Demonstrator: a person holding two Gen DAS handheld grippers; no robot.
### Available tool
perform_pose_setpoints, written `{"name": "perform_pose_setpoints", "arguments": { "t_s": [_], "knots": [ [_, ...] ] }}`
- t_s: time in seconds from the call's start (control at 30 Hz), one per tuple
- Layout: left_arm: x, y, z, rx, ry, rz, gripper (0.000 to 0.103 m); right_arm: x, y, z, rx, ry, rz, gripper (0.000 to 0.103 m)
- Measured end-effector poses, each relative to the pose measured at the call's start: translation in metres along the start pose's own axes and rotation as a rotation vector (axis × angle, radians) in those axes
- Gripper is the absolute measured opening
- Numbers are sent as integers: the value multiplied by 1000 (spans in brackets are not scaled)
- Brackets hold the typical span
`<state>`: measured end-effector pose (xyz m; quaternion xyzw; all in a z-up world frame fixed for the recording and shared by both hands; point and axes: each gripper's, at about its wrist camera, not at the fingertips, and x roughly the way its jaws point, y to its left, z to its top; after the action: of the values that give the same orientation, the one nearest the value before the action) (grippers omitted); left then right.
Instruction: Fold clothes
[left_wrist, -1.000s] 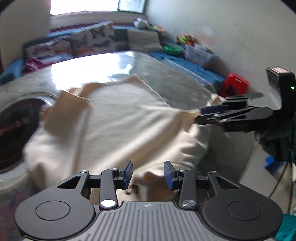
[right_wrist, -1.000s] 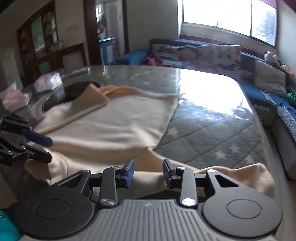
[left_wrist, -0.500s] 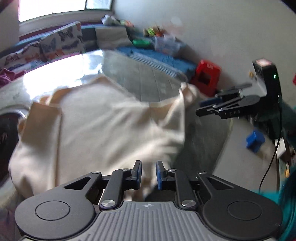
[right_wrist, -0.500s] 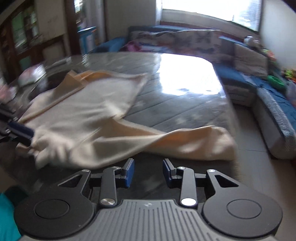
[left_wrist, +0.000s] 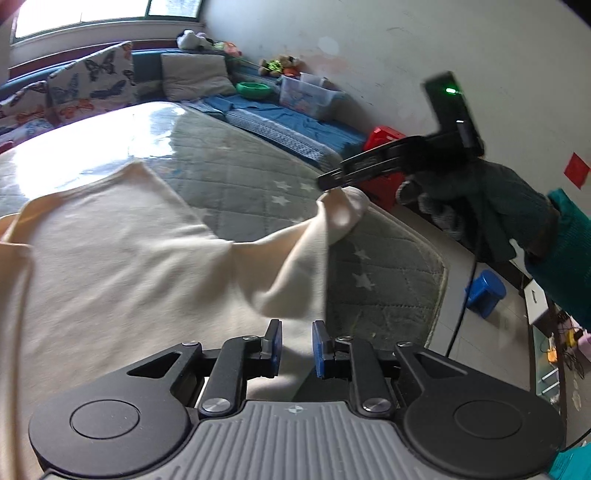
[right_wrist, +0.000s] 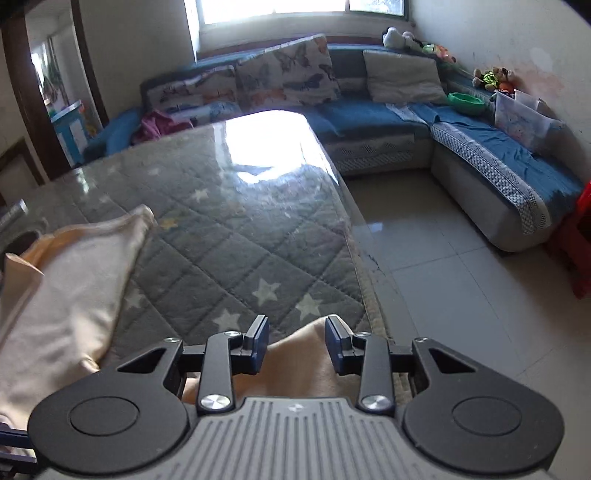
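Note:
A cream garment (left_wrist: 122, 266) lies spread on a table with a grey quilted star-pattern cover (left_wrist: 240, 177). My left gripper (left_wrist: 296, 347) has its jaws narrowly apart with the garment's near edge between the pads. In the left wrist view my right gripper (left_wrist: 327, 182) is at the table's right edge, its tips at a lifted sleeve end (left_wrist: 343, 210). In the right wrist view my right gripper (right_wrist: 296, 343) is open with cream cloth (right_wrist: 299, 354) lying between the pads. The rest of the garment (right_wrist: 70, 291) lies to its left.
A blue corner sofa (right_wrist: 480, 147) with cushions runs behind and right of the table. A red stool (left_wrist: 384, 140) and a blue stool (left_wrist: 485, 291) stand on the tiled floor (right_wrist: 443, 277) to the right. The table edge (right_wrist: 354, 218) drops off close by.
The left jaws narrowed around the garment's near edge. My right gripper moved right to the sleeve end at the table edge, which is now lifted.

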<state>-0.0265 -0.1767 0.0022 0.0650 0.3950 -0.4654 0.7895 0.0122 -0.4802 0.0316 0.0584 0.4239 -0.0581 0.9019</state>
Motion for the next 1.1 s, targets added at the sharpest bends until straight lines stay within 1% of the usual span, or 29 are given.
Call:
{"name": "perform_pose_setpoints", "arguments": {
  "t_s": [0.03, 0.1, 0.13, 0.17, 0.2, 0.27, 0.47, 0.5, 0.57, 0.6, 0.63, 0.7, 0.73, 0.77, 0.8, 0.83, 0.87, 0.9, 0.97, 1.03, 1.1],
  "knots": [
    [2, -1, 0, 3, 2, -7, 19, 3, 2, -2, -17, 14, -9, 32],
    [6, -3, 1, 9, 7, -22, 19, 5, 5, -10, -47, 40, -14, 23],
    [8, -3, 2, 12, 10, -29, 20, 4, 5, -12, -50, 43, -15, 14],
    [9, -3, 3, 11, 9, -35, 20, 1, 5, -17, -56, 39, -17, 10],
    [10, -3, 4, 9, 9, -41, 20, -2, 5, -21, -63, 33, -18, 8],
    [15, -3, 7, 9, 10, -45, 21, -16, 6, -20, -66, -39, -9, 5],
    [21, -5, 8, 9, 14, -69, 22, -57, 7, -15, -73, -255, 19, 4],
    [22, -5, 7, 8, 17, -75, 21, -71, 5, -16, -62, -303, 33, 4],
    [24, -6, 6, 4, 25, -88, 22, -77, -2, -22, -37, -324, 30, 6],
    [25, -7, 6, 6, 30, -98, 21, -73, -9, -28, -22, -293, -11, 7],
    [26, -9, 5, 9, 34, -109, 21, -68, -16, -33, -6, -261, -53, 12],
    [26, -11, 4, 17, 36, -124, 22, -60, -31, -44, 26, -200, -133, 12],
    [24, -12, 4, 21, 34, -126, 22, -59, -36, -47, 47, -186, -141, 12],
    [23, -14, 4, 25, 31, -129, 22, -60, -37, -49, 49, -188, -139, 12],
    [21, -13, 4, 23, 21, -123, 22, -59, -35, -48, 42, -189, -116, 13],
    [20, -13, 6, 17, 9, -113, 24, -58, -33, -48, 35, -191, -94, 16],
    [18, -11, 7, 7, 3, -101, 26, -57, -31, -47, 27, -193, -71, 23],
    [17, -9, 7, -5, -2, -89, 29, -56, -29, -47, 20, -193, -48, 25],
    [12, -3, 8, -28, -14, -60, 29, -43, -21, -44, 2, -164, -3, 27],
    [5, 4, 8, -52, -30, -23, 29, -29, -15, -41, -8, -130, 27, 27],
    [-5, 21, 10, -91, -51, 70, 32, -13, -10, -38, -16, -87, 21, 27]
  ]
}}
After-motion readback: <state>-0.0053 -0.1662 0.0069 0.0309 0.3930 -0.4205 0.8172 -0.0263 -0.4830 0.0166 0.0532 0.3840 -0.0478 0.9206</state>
